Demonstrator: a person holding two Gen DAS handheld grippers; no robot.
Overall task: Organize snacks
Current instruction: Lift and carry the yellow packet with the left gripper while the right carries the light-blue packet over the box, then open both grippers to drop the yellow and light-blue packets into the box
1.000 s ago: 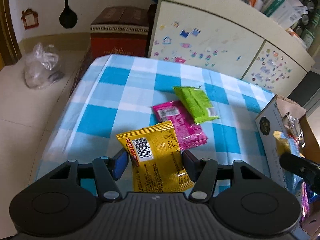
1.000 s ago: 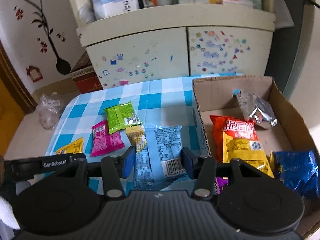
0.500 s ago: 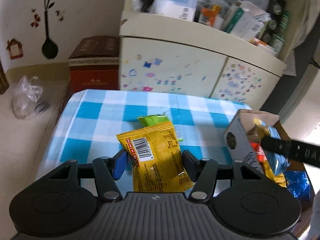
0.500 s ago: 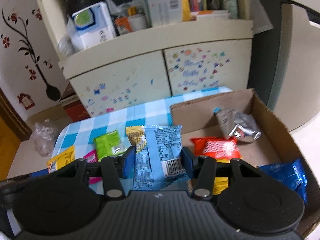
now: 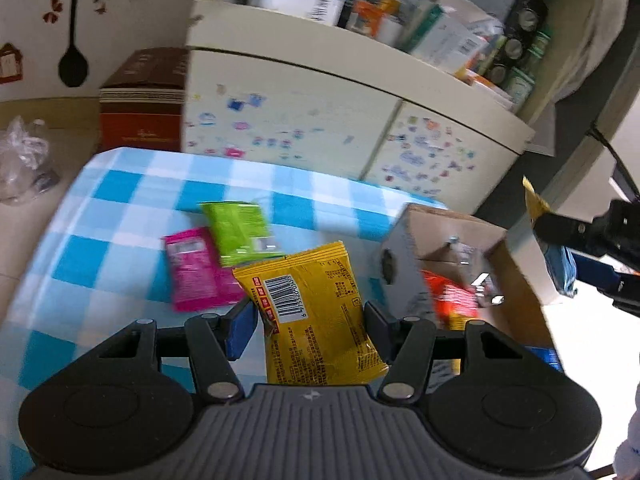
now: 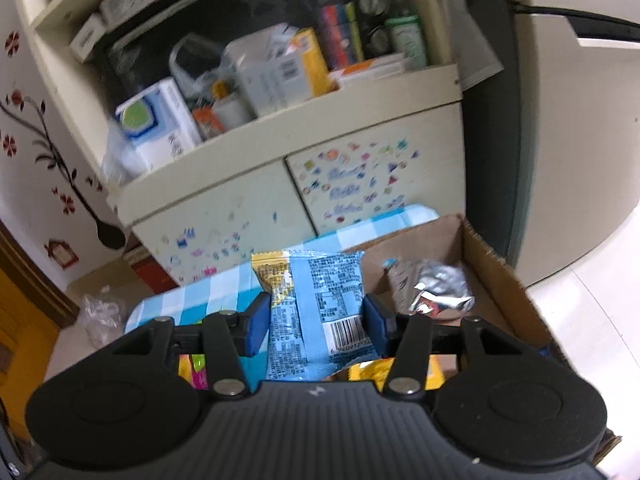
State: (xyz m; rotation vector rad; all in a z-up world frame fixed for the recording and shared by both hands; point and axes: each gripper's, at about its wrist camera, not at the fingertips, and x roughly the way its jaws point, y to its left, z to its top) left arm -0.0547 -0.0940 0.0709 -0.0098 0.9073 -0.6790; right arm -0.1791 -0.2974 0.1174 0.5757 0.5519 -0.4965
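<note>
Both grippers carry packets; cardboard box [image 5: 516, 268] sits at two o'clock of left gripper [image 5: 306, 326] clamping yellow packet [image 5: 316, 320]; right gripper [image 6: 316, 326], pinching blue packet [image 6: 324, 312], is nearer.

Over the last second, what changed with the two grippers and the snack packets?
Both grippers lifted and swung toward the cardboard box. The left gripper carries the yellow packet, the right gripper the light blue packet, now above the box. Neither grip changed. The green packet and pink packet stayed on the checked tablecloth.
</note>
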